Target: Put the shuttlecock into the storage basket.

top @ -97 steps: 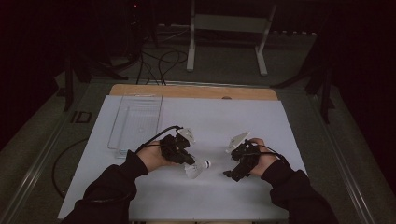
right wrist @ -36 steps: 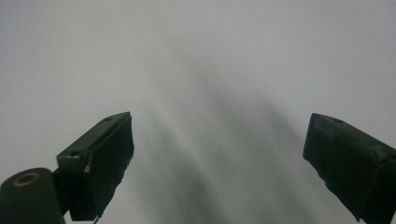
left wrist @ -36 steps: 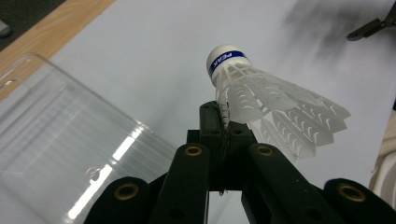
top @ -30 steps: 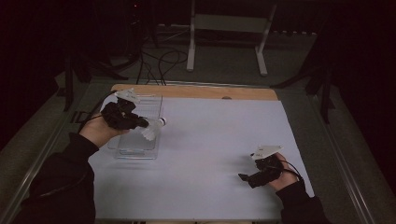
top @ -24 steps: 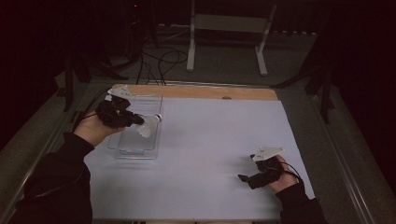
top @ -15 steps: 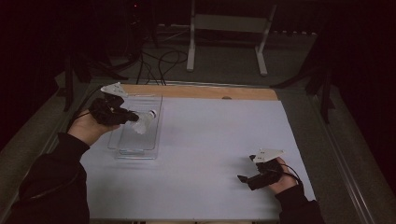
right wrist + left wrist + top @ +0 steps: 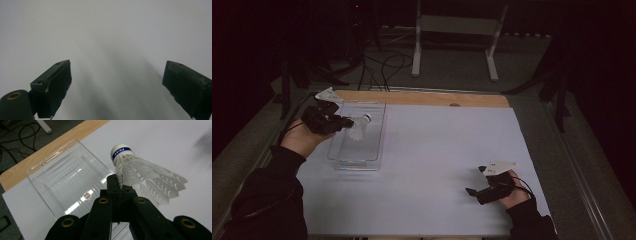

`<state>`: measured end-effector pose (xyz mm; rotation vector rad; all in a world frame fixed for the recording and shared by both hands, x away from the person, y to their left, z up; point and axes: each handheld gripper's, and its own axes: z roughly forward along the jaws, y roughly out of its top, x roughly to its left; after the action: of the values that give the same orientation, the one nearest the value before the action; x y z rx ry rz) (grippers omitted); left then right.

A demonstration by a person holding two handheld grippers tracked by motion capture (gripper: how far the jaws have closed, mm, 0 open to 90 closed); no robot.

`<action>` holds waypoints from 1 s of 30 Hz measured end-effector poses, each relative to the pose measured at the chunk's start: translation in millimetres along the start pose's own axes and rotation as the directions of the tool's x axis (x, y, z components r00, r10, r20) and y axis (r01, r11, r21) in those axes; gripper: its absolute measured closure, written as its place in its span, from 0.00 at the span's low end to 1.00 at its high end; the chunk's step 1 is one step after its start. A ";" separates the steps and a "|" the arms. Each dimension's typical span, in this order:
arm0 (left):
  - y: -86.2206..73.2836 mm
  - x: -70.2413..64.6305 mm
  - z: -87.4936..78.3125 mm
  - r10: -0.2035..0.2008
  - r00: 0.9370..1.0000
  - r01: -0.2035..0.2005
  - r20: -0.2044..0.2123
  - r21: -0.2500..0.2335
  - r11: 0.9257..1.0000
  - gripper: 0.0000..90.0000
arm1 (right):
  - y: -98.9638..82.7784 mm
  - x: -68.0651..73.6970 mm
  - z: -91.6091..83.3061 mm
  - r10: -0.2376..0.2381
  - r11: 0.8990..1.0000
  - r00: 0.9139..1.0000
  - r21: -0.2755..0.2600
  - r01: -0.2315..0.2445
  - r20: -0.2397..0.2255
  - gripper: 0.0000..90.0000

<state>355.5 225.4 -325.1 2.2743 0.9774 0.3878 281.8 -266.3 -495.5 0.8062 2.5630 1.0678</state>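
One white shuttlecock [image 7: 140, 170] (blue band at its cork) is pinched by its skirt in the left tongs [image 7: 119, 185], held above the clear tray [image 7: 357, 140] at the counter's [image 7: 437, 150] far left. The right tongs [image 7: 116, 82] are spread wide, low over bare white counter near the right edge.
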 end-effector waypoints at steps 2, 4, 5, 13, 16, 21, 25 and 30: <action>-1.2 0.4 1.6 -0.006 1.000 0.006 -0.014 -0.001 1.000 1.00 | 0.0 0.1 -0.2 -0.003 1.000 1.000 -0.001 0.003 -0.002 0.09; -4.8 1.5 8.0 -0.026 1.000 0.025 -0.009 -0.016 1.000 1.00 | 0.1 1.1 -0.4 -0.007 1.000 1.000 -0.006 0.006 -0.007 0.09; -5.9 1.3 10.4 -0.026 0.999 0.026 -0.019 -0.015 1.000 1.00 | 0.3 1.6 -0.2 -0.011 1.000 1.000 -0.004 0.011 -0.003 0.09; -12.8 1.1 31.3 -0.054 0.997 0.053 -0.056 -0.012 0.999 1.00 | 1.3 3.4 -0.5 -0.009 1.000 1.000 -0.007 0.009 -0.010 0.09; -14.3 2.1 38.8 -0.071 0.996 0.070 -0.062 -0.010 0.997 1.00 | 1.2 4.1 -0.3 -0.015 1.000 1.000 -0.010 0.015 -0.008 0.09; -15.0 2.9 47.6 -0.098 0.992 0.096 -0.074 -0.030 0.995 1.00 | 1.6 4.4 -0.9 -0.017 1.000 1.000 -0.013 0.017 -0.007 0.09; -15.3 4.9 54.6 -0.118 0.990 0.115 -0.082 -0.038 0.993 1.00 | 1.8 3.9 -2.0 -0.012 1.000 1.000 -0.020 0.012 -0.010 0.09; -17.0 7.3 64.8 -0.140 0.986 0.137 -0.085 -0.042 0.990 1.00 | 1.7 4.0 -2.4 -0.012 1.000 1.000 -0.020 0.011 -0.009 0.09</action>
<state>382.5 211.9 -385.3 2.1575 1.1569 0.4448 278.2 -264.5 -492.7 0.7826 2.5571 1.0940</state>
